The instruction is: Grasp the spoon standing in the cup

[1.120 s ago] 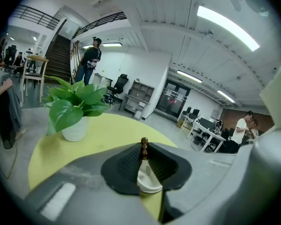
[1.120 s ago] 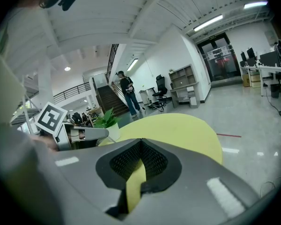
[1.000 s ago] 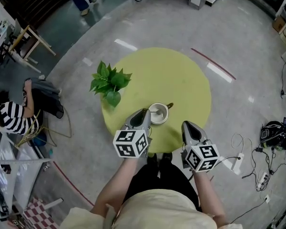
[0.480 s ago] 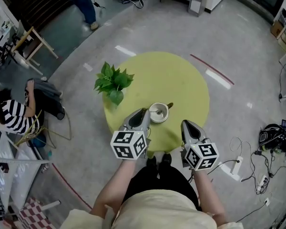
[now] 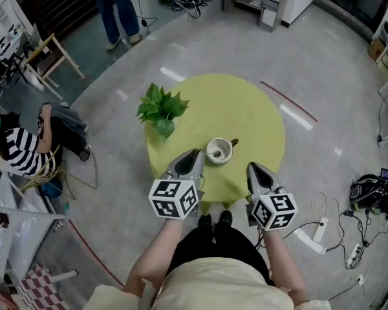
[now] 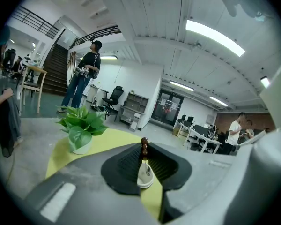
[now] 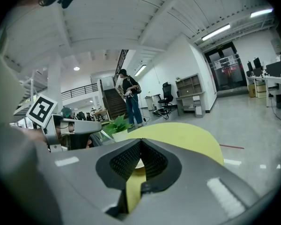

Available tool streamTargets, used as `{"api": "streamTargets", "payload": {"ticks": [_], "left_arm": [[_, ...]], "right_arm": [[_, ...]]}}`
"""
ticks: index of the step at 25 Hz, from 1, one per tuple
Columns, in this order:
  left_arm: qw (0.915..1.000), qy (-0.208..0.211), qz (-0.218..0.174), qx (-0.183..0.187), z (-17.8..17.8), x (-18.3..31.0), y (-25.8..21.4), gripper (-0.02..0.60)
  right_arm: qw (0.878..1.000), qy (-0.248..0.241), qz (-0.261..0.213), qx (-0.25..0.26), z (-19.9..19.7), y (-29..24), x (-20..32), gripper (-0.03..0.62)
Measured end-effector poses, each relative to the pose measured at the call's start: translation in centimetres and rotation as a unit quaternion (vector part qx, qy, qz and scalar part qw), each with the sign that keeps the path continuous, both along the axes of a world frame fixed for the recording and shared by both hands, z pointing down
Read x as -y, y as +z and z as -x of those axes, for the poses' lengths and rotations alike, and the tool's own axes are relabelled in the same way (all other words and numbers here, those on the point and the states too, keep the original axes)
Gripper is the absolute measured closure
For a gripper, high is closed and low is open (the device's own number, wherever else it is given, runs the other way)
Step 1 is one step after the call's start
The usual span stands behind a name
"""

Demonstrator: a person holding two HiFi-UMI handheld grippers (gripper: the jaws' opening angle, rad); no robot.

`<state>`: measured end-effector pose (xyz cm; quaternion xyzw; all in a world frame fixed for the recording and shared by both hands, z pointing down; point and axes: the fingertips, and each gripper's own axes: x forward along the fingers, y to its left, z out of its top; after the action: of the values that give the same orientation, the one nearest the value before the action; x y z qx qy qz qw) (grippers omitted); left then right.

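at the near edge of the round yellow table [image 5: 246,112], the left gripper [image 5: 194,154] and the right gripper [image 5: 253,168] are held side by side, each with its fingers drawn together at the tips and nothing pinched between them. just past the left gripper's tips and a little to their right, the white cup [image 5: 218,151] stands on the table with the spoon [image 5: 225,146] in it, its brown handle leaning over the right rim. farther left on the table sits a potted plant [image 5: 161,108]. beyond the table a person [image 5: 119,5] stands on the grey floor [image 5: 323,63].
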<state>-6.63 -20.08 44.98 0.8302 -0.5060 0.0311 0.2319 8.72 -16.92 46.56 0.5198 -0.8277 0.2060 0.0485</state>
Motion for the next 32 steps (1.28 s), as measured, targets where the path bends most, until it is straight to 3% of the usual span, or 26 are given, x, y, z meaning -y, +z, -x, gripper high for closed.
{"api": "streamTargets", "payload": {"ticks": [32], "left_arm": [[0.9996, 0.028, 0.007, -0.007, -0.1, -4.6, 0.3, 0.540]], "right_arm": [[0.999, -0.013, -0.040, -0.022, 2.1, -2.2, -3.1, 0.594]]}}
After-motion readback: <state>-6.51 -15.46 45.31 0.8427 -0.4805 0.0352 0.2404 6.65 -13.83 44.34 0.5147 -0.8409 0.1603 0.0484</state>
